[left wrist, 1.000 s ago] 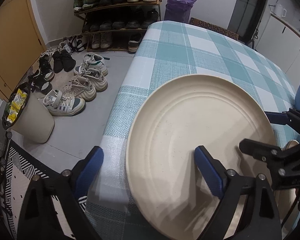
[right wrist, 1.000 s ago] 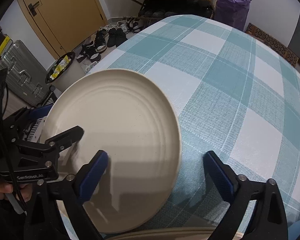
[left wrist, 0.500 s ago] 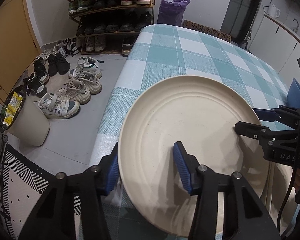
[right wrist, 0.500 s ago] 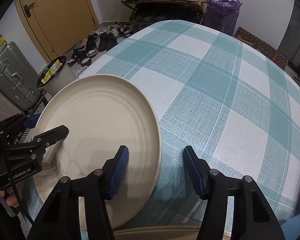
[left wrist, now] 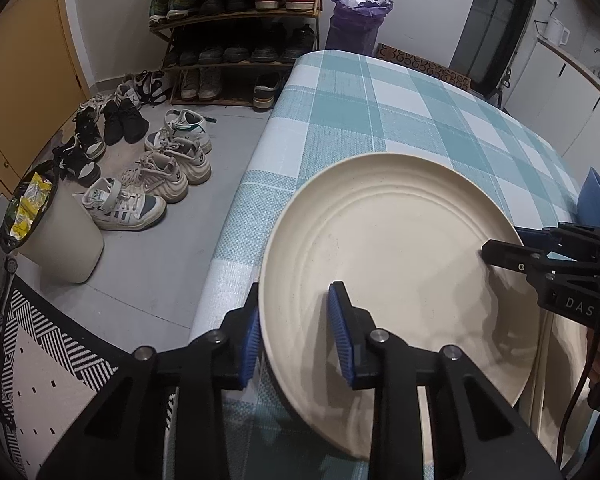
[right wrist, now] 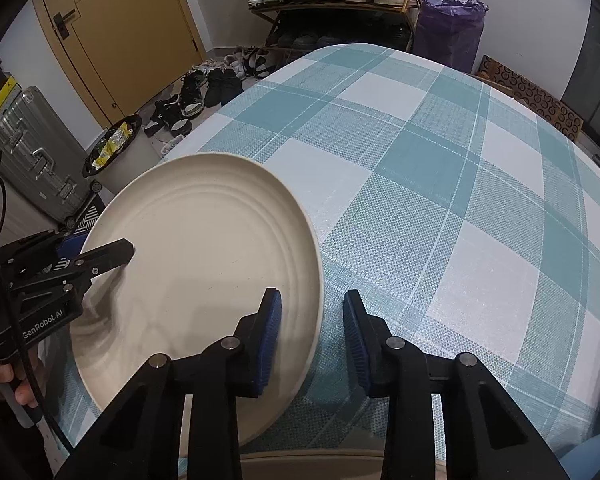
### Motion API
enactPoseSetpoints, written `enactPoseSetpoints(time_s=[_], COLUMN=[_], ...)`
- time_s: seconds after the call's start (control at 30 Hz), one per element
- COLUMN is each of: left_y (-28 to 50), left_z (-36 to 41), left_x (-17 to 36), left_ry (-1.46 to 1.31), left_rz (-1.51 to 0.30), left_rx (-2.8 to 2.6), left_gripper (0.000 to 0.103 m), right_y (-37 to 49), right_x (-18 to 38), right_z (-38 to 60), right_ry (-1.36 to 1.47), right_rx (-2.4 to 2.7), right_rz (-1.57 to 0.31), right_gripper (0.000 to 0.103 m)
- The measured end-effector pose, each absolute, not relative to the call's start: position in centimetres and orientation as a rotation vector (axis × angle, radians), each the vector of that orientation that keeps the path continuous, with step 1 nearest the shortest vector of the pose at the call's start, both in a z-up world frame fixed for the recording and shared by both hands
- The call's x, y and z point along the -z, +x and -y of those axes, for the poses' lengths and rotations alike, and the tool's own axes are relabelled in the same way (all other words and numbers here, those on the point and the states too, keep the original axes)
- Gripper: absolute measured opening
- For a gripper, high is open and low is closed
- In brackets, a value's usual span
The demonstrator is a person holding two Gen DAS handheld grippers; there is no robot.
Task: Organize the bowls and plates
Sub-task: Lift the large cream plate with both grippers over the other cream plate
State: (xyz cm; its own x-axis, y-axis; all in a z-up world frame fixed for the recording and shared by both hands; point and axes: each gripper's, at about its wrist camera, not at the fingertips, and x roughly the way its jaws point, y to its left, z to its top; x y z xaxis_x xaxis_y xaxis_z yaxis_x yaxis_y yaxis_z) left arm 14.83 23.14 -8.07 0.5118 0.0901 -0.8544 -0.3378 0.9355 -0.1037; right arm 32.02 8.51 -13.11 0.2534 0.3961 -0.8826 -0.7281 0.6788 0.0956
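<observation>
Between the fingers of our left gripper (left wrist: 294, 334) sits the left rim of the cream plate (left wrist: 400, 276), the jaws closing on it; our right gripper (right wrist: 312, 338) closes round the opposite rim. We judge the task barely begun: the plate sits on the checked table (right wrist: 440, 168), another dish's edge (right wrist: 320, 462) shows beneath our fingers, and no bowl is visible.
</observation>
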Motion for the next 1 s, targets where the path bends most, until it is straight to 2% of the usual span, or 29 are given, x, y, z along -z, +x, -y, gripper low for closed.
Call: enactPoseSetpoints(time_s=[0.3,0.67,1.0], left_y=[14.0,13.0,12.7], left_z=[-22.6,-22.7,-22.6], left_x=[8.1,7.9,7.8], left_ry=[-0.275,-0.301,-0.299], left_rz=[-1.011,-1.01,-1.011], left_rx=[-0.254,-0.259,-0.263], left_gripper=[0.03,0.019,0.015], right_y=[31.6,31.0,31.0], right_x=[13.0,12.9,12.8], right_z=[-7.9,-7.7,-7.6], right_ry=[-0.354,-0.354,-0.359], right_rx=[-0.789,-0.808,-0.782], right_rz=[-1.062,-1.056,-1.043], right_gripper=[0.03,0.016,0.014])
